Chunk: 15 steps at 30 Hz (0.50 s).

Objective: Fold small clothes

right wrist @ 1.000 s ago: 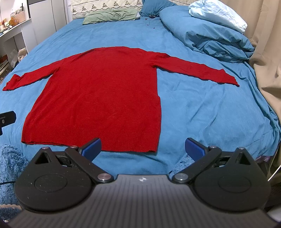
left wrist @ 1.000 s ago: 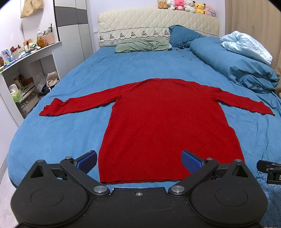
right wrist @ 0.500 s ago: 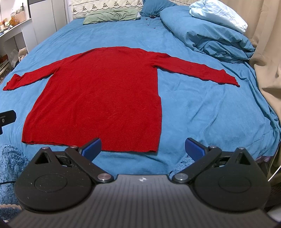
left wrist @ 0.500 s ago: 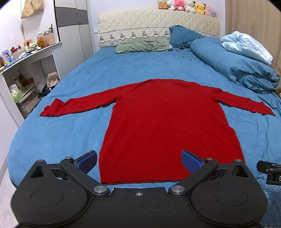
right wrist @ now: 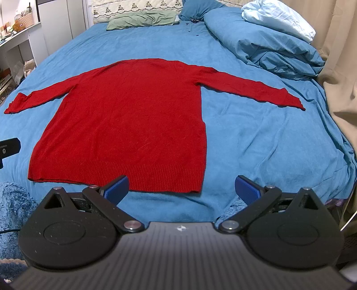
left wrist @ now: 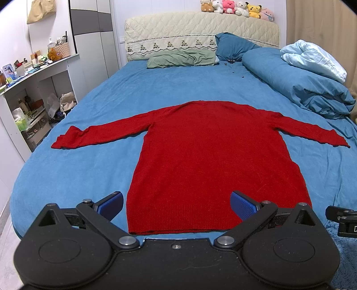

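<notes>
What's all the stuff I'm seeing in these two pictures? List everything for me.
sweater: one, red, flat on the bed, sleeves spread out
bed sheet: one, blue, under the sweater
pillow: one, green, by the headboard
duvet: one, blue, bunched along the bed's right side
plush toys: a row, mixed colours, on the headboard
shelf unit: one, white, cluttered, left of the bed
left gripper: one, black with blue pads, open, over the hem
right gripper: one, same look, open, near the hem's right corner
</notes>
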Each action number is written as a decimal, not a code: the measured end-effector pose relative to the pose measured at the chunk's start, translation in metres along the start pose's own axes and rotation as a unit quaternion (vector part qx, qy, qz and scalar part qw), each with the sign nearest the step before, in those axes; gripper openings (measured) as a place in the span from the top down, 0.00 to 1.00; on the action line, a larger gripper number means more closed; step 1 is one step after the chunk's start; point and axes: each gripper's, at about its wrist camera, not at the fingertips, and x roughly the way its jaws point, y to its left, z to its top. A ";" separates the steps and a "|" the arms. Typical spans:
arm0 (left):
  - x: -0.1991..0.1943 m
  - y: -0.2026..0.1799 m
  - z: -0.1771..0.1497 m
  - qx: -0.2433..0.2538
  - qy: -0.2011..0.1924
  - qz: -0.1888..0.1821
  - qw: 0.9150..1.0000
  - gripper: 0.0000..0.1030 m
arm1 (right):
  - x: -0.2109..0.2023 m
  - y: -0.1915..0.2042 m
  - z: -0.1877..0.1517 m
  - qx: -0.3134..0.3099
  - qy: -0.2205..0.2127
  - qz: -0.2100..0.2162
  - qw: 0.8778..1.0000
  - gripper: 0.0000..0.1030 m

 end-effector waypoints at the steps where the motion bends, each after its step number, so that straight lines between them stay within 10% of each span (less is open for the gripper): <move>1: 0.000 0.000 0.000 -0.001 0.000 0.000 1.000 0.00 | 0.000 0.000 0.000 0.000 0.001 0.000 1.000 0.00; 15: -0.003 0.000 0.010 -0.003 -0.012 -0.001 1.000 0.00 | -0.002 0.000 0.005 0.007 -0.008 0.005 1.000 0.00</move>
